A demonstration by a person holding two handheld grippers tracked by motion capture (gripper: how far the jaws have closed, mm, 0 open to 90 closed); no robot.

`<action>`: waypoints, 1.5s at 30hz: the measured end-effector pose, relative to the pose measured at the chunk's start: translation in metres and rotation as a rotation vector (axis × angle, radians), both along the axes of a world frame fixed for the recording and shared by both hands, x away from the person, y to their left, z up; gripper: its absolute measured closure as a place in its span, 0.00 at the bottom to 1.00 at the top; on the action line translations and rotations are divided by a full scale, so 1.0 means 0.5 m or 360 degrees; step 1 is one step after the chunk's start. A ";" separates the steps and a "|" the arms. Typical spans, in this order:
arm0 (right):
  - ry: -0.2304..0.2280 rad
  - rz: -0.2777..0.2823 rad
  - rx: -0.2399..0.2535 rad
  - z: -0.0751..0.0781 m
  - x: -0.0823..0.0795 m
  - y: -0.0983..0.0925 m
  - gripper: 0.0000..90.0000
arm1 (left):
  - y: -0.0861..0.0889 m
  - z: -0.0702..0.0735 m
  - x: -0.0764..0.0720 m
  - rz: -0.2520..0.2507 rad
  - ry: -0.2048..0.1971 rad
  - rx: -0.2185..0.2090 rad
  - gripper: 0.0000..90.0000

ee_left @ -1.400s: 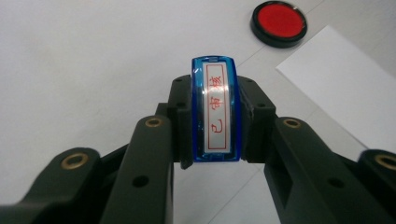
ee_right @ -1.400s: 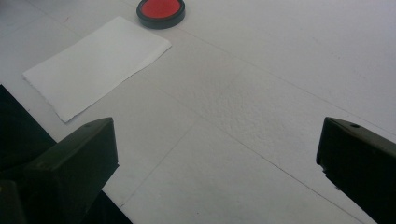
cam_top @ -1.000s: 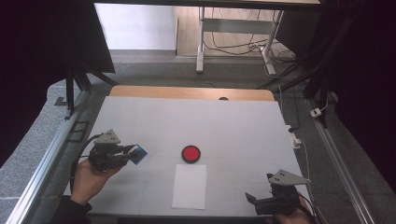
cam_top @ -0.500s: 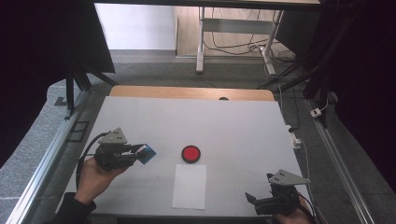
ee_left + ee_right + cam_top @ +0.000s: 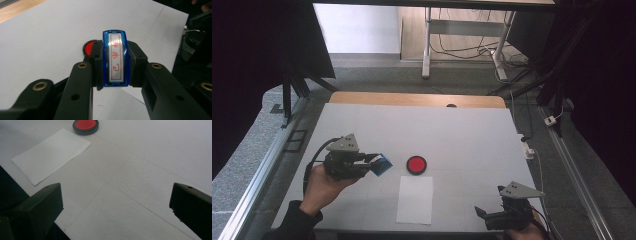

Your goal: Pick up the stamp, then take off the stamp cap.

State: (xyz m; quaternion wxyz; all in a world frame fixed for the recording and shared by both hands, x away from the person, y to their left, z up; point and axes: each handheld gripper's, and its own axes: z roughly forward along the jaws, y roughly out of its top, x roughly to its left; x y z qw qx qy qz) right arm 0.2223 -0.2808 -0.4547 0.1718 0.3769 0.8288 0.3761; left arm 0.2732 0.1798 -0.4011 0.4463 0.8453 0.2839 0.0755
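While the left gripper (image 5: 374,164) is pinching the blue stamp (image 5: 115,58), it is best lowering squarely onto the red ink pad (image 5: 416,164), the right gripper (image 5: 482,214) idling spread.

Black jaws, brass screws, seemingly dark sleeve (image 5: 292,222).

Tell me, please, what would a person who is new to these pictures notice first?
First, the blue transparent plastic stamp with red characters, clamped in the left gripper above the white table. Next, the round red ink pad in a black case near the table's middle, with a white paper sheet just in front. The right gripper waits open at the near right corner.
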 end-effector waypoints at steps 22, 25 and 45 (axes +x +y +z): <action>-0.0003 0.0012 -0.0007 0.000 0.001 0.000 0.00 | -0.083 0.033 0.014 -0.0194 -0.0032 -0.0012 0.78; -0.0005 0.0014 -0.0007 0.001 0.001 0.000 0.00 | -0.089 0.029 0.013 -0.0200 -0.0033 -0.0004 0.78; -0.0051 0.0078 0.0039 0.007 0.000 0.014 0.00 | -0.092 0.003 0.019 -0.0213 0.0036 -0.0024 0.78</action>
